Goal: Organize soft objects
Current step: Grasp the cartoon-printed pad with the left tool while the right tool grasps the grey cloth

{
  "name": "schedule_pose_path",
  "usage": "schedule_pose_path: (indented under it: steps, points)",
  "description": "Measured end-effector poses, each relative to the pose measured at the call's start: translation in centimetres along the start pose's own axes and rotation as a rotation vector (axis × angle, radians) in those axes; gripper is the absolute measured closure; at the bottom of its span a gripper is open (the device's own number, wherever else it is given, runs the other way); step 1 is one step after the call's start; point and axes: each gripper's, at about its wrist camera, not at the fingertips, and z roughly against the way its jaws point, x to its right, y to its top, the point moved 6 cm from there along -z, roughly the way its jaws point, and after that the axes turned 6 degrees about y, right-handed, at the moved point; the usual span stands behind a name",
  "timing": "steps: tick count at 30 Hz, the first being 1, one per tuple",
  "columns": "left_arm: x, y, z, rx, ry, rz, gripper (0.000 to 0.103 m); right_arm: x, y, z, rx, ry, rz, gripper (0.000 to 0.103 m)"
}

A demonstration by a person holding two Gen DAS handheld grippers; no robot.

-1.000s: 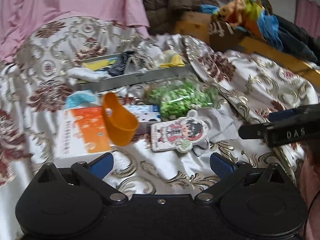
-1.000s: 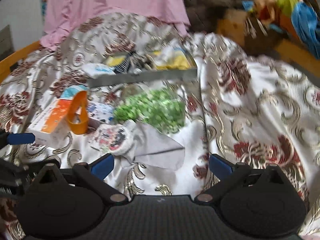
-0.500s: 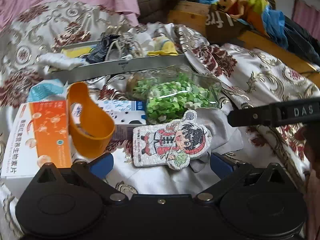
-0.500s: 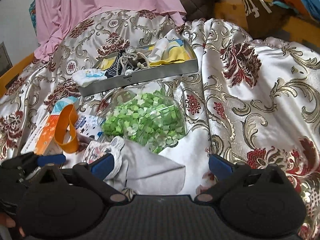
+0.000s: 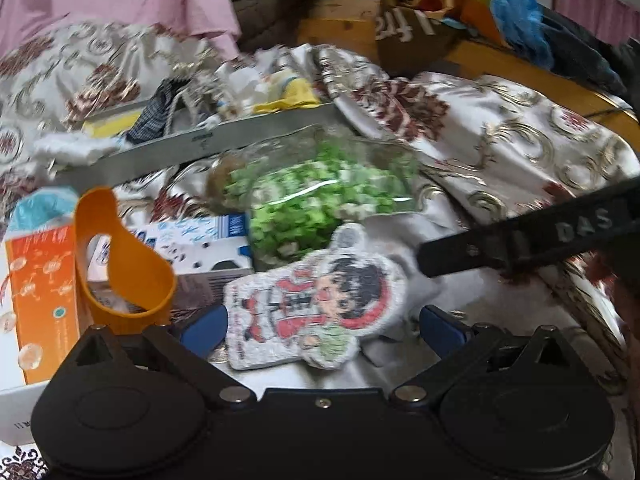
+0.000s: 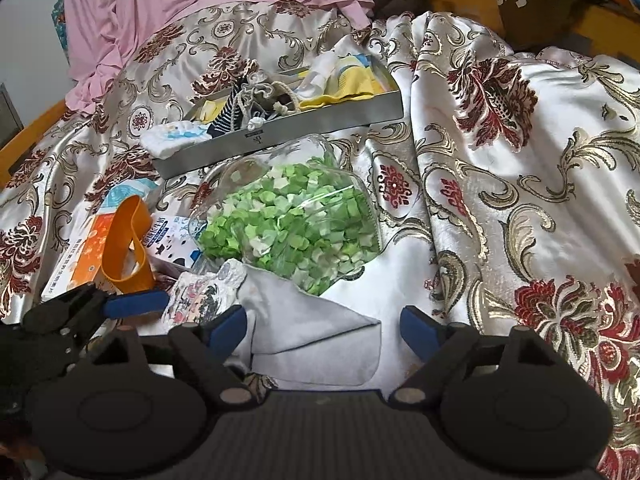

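Note:
A flat plush cartoon figure [image 5: 316,308] lies on a grey cloth [image 5: 472,304] on the patterned bed cover. My left gripper [image 5: 320,326] is open, its blue fingers on either side of the figure's lower part. My right gripper [image 6: 322,326] is open just above the grey cloth [image 6: 312,344]; the figure [image 6: 204,296] lies to its left. A grey metal tray [image 6: 280,128] behind holds socks, a drawstring pouch and a yellow cloth. The right gripper's black finger [image 5: 520,236] shows at the right of the left wrist view.
A clear bag of green paper stars [image 6: 296,224] lies between the figure and the tray. An orange plastic scoop [image 5: 120,260], an orange-and-white box [image 5: 36,292] and a small blue-and-white carton [image 5: 188,244] lie at left. Pink fabric and a wooden bed rail are behind.
Both grippers have moved forward and down. The plush figure now lies between my left fingers; the grey cloth lies between my right fingers. Both stay open.

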Motion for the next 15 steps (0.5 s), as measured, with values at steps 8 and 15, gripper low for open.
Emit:
schedule_pose_path:
  steps: [8,15]
  points:
    - [-1.9,-0.2,-0.4,-0.008,-0.058,0.157,0.007,0.0,-0.1,-0.5,-0.005,0.022,-0.018,0.027]
    - [-2.3,-0.5,0.1,0.004,-0.071,0.234,0.007,-0.3,-0.3,-1.0,-0.015,0.05,-0.011,0.031]
